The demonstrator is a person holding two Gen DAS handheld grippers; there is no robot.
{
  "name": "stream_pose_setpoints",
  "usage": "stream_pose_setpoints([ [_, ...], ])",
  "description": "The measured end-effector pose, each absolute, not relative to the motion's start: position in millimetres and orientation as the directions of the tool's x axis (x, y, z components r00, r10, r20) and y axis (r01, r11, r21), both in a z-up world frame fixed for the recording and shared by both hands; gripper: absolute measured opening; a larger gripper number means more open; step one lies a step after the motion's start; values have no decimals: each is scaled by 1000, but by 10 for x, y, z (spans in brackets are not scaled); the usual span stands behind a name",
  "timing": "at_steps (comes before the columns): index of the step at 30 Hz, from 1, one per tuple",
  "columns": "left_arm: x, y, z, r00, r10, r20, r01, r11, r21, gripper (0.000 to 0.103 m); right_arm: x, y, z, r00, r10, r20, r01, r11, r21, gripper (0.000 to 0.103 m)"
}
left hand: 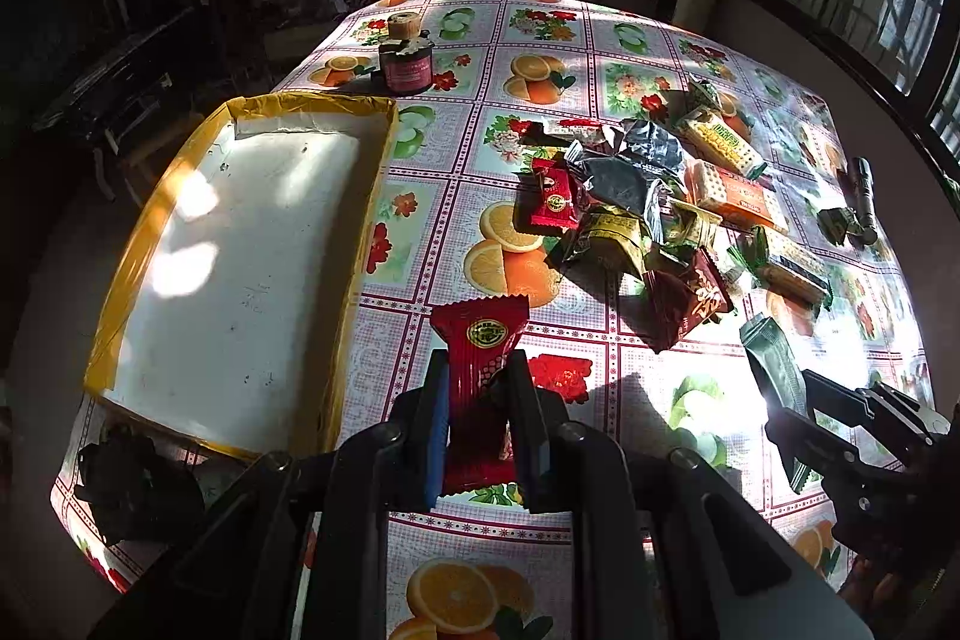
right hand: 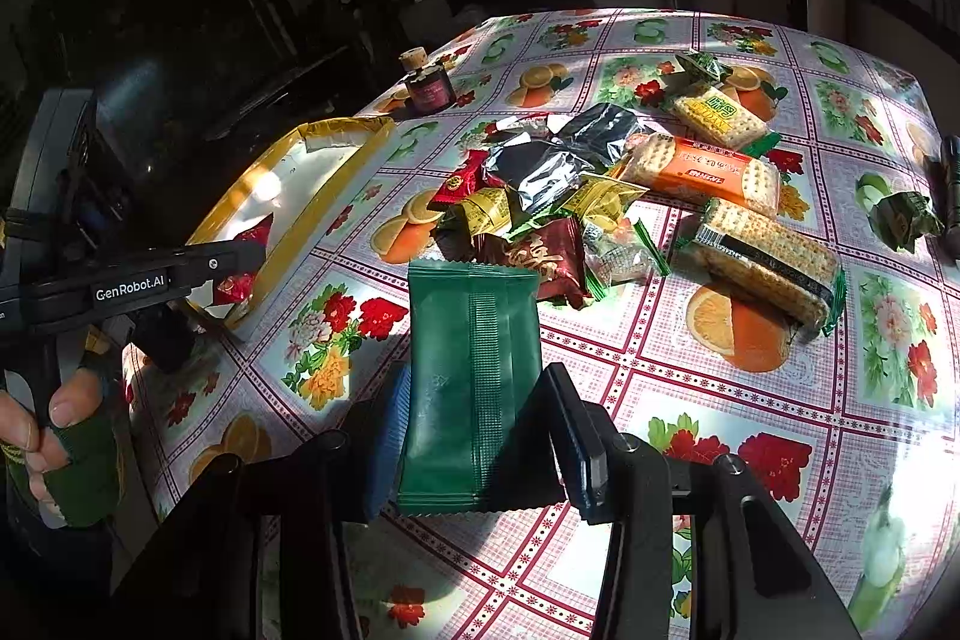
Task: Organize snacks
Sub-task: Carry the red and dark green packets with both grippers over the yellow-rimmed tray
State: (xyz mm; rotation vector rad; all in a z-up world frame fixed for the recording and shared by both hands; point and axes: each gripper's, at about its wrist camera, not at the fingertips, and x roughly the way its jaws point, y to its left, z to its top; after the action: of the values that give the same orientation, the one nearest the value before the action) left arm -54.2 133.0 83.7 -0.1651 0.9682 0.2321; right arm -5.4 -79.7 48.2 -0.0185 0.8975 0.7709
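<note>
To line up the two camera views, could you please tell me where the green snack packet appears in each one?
Left wrist view: the green packet is at the right edge, held in the right gripper, below the snack pile.
Right wrist view: the packet fills the lower centre, between the gripper's fingers.
Shared landmark: the yellow-rimmed tray, left of the pile in both.

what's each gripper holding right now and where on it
Left gripper pinches the red snack packet by its lower half; right gripper pinches the green packet across its lower sides.
</note>
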Motion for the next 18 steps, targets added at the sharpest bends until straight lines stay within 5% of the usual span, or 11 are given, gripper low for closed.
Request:
stream_pose_setpoints([
  [18,-827,2134,882,534,198,-822,-423,904,-58,17,-31,263,699,269,690,-672,-727,604,328,48],
])
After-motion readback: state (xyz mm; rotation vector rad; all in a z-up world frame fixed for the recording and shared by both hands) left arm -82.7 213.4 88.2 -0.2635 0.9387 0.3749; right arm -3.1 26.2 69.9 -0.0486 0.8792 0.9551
